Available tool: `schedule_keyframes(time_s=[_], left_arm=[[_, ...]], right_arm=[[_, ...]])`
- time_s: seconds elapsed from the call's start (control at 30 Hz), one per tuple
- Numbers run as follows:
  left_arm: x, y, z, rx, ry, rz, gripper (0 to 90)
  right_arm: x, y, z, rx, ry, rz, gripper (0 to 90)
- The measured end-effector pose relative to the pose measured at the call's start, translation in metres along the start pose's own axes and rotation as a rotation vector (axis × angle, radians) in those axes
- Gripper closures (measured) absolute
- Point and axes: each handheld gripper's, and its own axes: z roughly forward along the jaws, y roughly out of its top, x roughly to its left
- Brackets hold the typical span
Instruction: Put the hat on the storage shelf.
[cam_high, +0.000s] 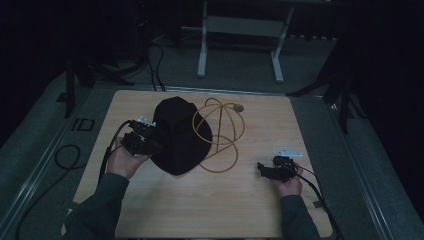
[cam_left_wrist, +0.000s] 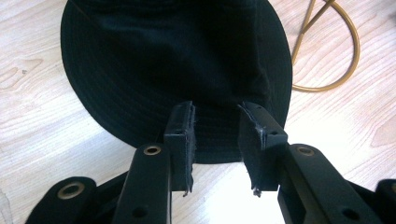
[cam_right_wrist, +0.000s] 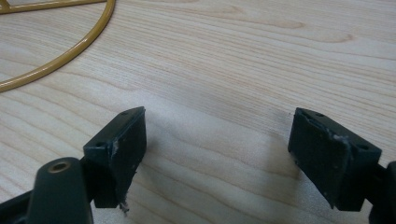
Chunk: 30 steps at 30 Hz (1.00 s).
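Note:
A black bucket hat (cam_high: 177, 135) lies flat on the wooden table (cam_high: 200, 210), left of the middle. A gold wire frame (cam_high: 244, 124) of looped rings lies against the hat's right side. My left gripper (cam_high: 154, 140) is at the hat's left brim. In the left gripper view the brim of the hat (cam_left_wrist: 177, 60) lies just past the tips, my left gripper (cam_left_wrist: 217, 112) stands partly open with no cloth pinched, and the gold wire frame (cam_left_wrist: 317, 87) curves at the upper right. My right gripper (cam_high: 261, 167) rests at the right. My right gripper (cam_right_wrist: 219, 119) is wide open over bare wood, with the gold wire frame (cam_right_wrist: 70, 56) ahead.
A small round metal disc (cam_high: 239, 107) sits near the table's far edge. Beyond the table, white desk legs (cam_high: 202, 50) stand on the floor. A black cable loop (cam_high: 67, 155) lies on the floor at the left. Bare wood spreads across the table's front half.

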Motion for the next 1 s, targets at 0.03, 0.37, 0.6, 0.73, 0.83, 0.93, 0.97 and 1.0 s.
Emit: schedule_keyframes(time_s=[0.03, 0.37, 0.6, 0.73, 0.83, 0.93, 0.97, 1.0], left_arm=[[0.001, 0.003, -0.001, 0.001, 0.003, 0.003, 65.7], [-0.006, 0.027, -0.001, 0.011, -0.037, 0.009, 63.1], [-0.016, 0.04, 0.006, 0.037, -0.039, 0.018, 63.1], [-0.018, 0.054, 0.013, 0.081, -0.042, 0.022, 63.7], [-0.015, 0.065, 0.019, 0.12, -0.033, 0.015, 66.9], [-0.012, 0.068, 0.023, 0.136, -0.031, -0.003, 70.8], [-0.008, 0.068, 0.025, 0.144, -0.027, -0.019, 73.1], [-0.008, 0.068, 0.025, 0.144, -0.027, -0.019, 74.1]], right_arm=[[0.0, 0.0, 0.0, 0.0, 0.0, -0.001, 19.1], [0.0, 0.0, 0.0, 0.001, 0.0, -0.004, 19.1], [0.0, 0.0, 0.0, 0.001, 0.001, -0.005, 19.1], [0.0, 0.0, 0.0, 0.0, 0.001, -0.003, 19.1], [0.0, 0.0, 0.0, 0.0, 0.002, -0.004, 19.1], [0.0, 0.0, 0.0, 0.0, 0.003, -0.006, 19.1], [0.0, 0.0, 0.0, 0.001, 0.003, -0.008, 19.1], [0.0, 0.0, 0.0, 0.001, 0.003, -0.008, 19.1]])
